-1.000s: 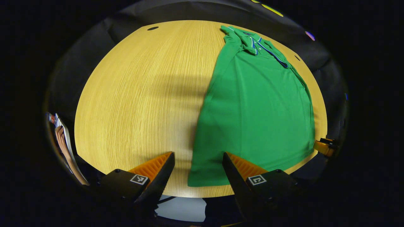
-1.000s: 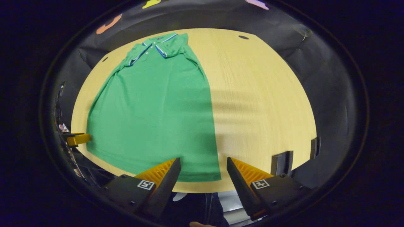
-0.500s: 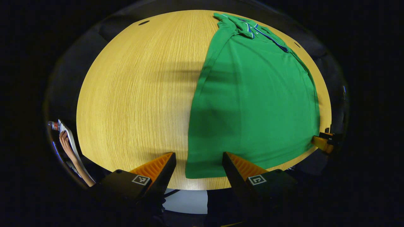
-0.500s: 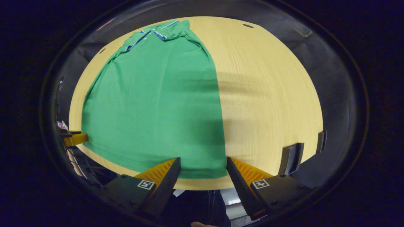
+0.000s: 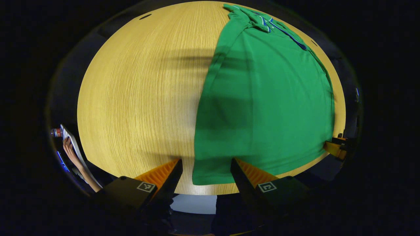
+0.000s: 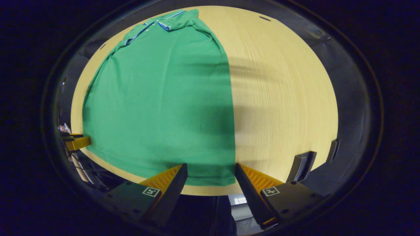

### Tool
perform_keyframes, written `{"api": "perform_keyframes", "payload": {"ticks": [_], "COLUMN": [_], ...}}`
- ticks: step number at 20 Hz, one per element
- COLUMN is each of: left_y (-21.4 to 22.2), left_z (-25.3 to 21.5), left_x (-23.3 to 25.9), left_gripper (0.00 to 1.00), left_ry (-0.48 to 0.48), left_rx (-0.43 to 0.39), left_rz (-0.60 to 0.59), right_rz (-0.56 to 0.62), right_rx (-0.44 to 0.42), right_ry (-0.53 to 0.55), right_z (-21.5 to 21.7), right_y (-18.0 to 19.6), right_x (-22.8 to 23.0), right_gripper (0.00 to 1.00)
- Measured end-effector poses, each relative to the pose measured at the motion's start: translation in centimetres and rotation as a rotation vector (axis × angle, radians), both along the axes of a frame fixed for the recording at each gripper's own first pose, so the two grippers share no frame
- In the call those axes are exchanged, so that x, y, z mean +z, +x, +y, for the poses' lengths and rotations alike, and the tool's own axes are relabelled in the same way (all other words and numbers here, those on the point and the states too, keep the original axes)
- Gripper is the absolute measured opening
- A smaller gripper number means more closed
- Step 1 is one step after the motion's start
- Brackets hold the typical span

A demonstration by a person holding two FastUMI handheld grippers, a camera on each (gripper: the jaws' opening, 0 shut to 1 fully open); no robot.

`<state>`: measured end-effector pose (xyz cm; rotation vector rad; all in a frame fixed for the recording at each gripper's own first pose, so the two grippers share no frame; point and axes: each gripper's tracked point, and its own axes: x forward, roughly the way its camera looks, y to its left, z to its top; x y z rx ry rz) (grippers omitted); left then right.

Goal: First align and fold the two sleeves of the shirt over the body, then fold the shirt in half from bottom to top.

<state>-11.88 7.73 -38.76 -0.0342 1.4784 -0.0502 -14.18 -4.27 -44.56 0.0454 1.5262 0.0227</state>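
Open left tongs (image 5: 206, 165) and open right tongs (image 6: 211, 168) poised at shirt (image 5: 262, 105) hem corners, 6 o'clock on worktop (image 5: 137, 98); pinch together, lift evenly toward 12

A pale wood-grain counter (image 5: 137, 98) with small dark slots near its far edge stands against black cloth walls (image 6: 354, 82). Soft shadow bands cross its surface. Pale floor (image 5: 193, 208) shows below its near edge.
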Motion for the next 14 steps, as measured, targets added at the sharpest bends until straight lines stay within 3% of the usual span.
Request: {"api": "perform_keyframes", "payload": {"ticks": [1,5,7,8,9,11,13,14], "left_y": [-0.1,0.0,-0.2,-0.1,-0.3,-0.5,-0.5,-0.3], "left_z": [0.0,-0.2,-0.5,-0.7,-0.9,-1.3,-2.1,-2.5], "left_x": [-0.1,-0.1,-0.1,-0.2,-0.1,0.0,0.0,0.1], "left_gripper": [1.00,0.95,0.92,0.77,0.77,0.56,0.40,0.24], "left_ry": [0.000,-0.002,-0.003,-0.003,-0.006,-0.008,-0.027,-0.037], "left_rx": [0.004,0.008,-0.008,-0.020,-0.018,-0.033,-0.031,-0.021], "left_rz": [-0.001,-0.004,-0.001,0.005,0.004,0.000,-0.007,-0.012], "right_rz": [0.003,0.010,0.010,0.011,0.008,0.005,0.007,0.003], "right_rx": [0.001,0.004,-0.012,-0.001,0.011,0.038,0.060,0.045], "right_ry": [-0.001,-0.002,0.001,0.000,-0.001,-0.003,-0.009,-0.005], "right_z": [0.0,0.0,0.1,0.1,0.2,0.3,0.1,0.1], "right_y": [0.0,0.1,0.1,0.1,0.2,0.2,0.1,0.0], "right_x": [0.0,0.1,0.0,0.1,0.0,0.1,0.1,0.2], "right_gripper": [0.94,0.95,0.81,0.63,0.60,0.31,0.31,0.18]}}
